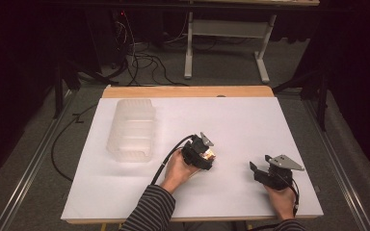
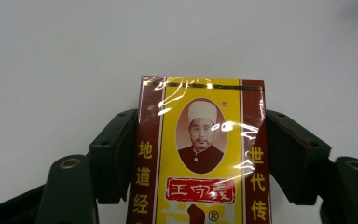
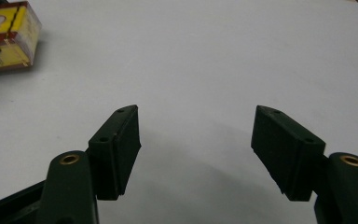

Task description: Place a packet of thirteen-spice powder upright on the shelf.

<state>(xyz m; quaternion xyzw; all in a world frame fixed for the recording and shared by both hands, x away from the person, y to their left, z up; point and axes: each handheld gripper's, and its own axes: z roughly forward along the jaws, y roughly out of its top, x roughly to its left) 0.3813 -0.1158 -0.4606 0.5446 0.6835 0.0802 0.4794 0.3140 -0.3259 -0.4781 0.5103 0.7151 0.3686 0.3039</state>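
A small red and yellow box (image 2: pixel 200 154), wrapped in clear film and printed with a portrait and Chinese characters, sits between the jaws of my left gripper (image 2: pixel 200 154), which is shut on its two long sides. In the high view that left gripper (image 1: pixel 208 155) is near the middle of the white table, with the box (image 1: pixel 210 154) just showing at its tip. My right gripper (image 3: pixel 196 144) stands open over bare white surface, nothing between its jaws. It sits at the front right in the high view (image 1: pixel 256 169). The box (image 3: pixel 7 37) lies at the upper left of the right gripper view.
A translucent plastic container (image 1: pixel 132 129) stands on the table's left half. The white sheet covers a wooden table (image 1: pixel 188 91). Beyond the far edge are cables on the floor (image 1: pixel 144 62) and the white legs of another table (image 1: pixel 189 53).
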